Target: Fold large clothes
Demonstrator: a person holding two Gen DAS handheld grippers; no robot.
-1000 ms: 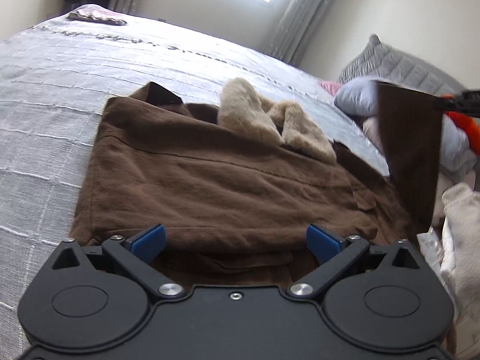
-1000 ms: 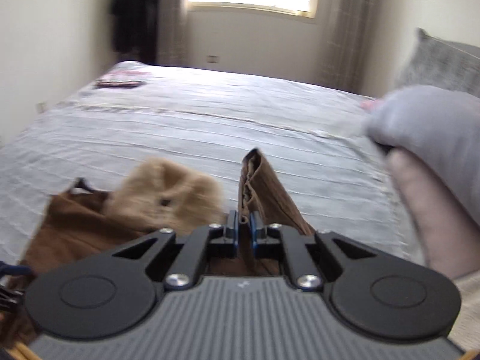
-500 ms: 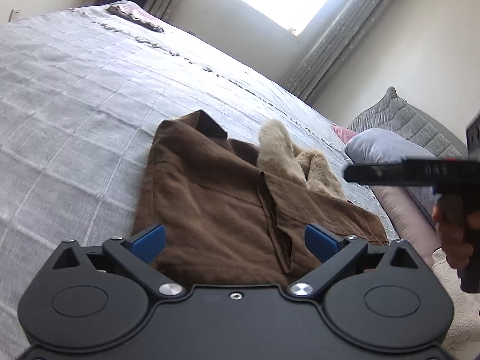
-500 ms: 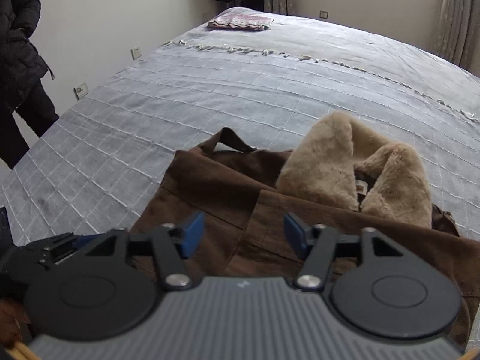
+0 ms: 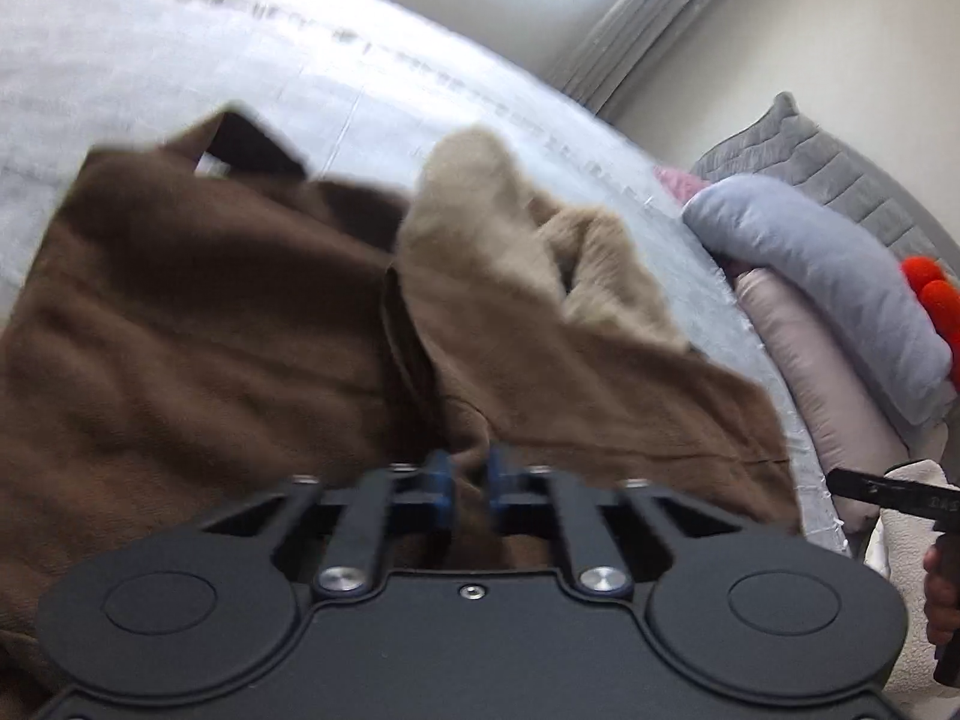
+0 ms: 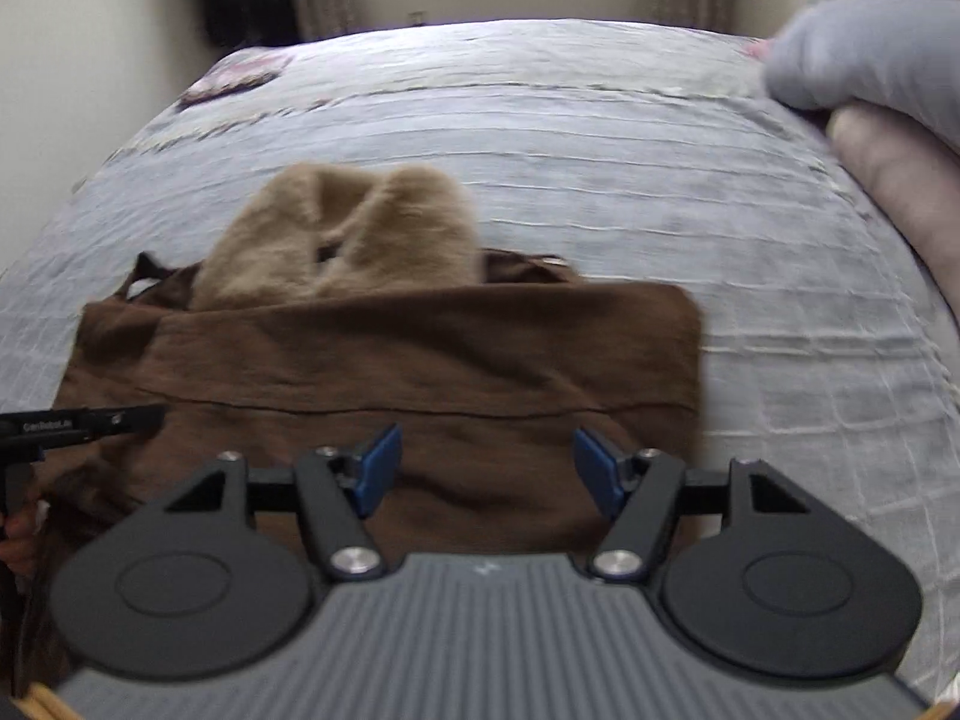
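Note:
A brown coat (image 5: 198, 354) with a tan fleece collar (image 5: 480, 228) lies partly folded on the grey bedspread (image 5: 300, 72). My left gripper (image 5: 467, 483) is shut on a fold of the coat's near edge. In the right wrist view the coat (image 6: 420, 354) lies spread with its fleece collar (image 6: 348, 234) at the far side. My right gripper (image 6: 487, 468) is open and empty just above the coat's near edge. The left gripper's finger (image 6: 114, 419) shows at the left edge of that view.
Pillows, one blue-grey (image 5: 828, 276) and one pale pink (image 5: 810, 360), lie at the bed's right side, with a grey quilted cushion (image 5: 840, 180) behind. A folded cloth (image 6: 234, 78) lies at the bed's far corner. A window and curtains (image 5: 636, 42) are beyond.
My left gripper has shut on the coat's near edge; it was open before. My right gripper let go of the coat flap a second ago, stays open and has swung round over the coat.

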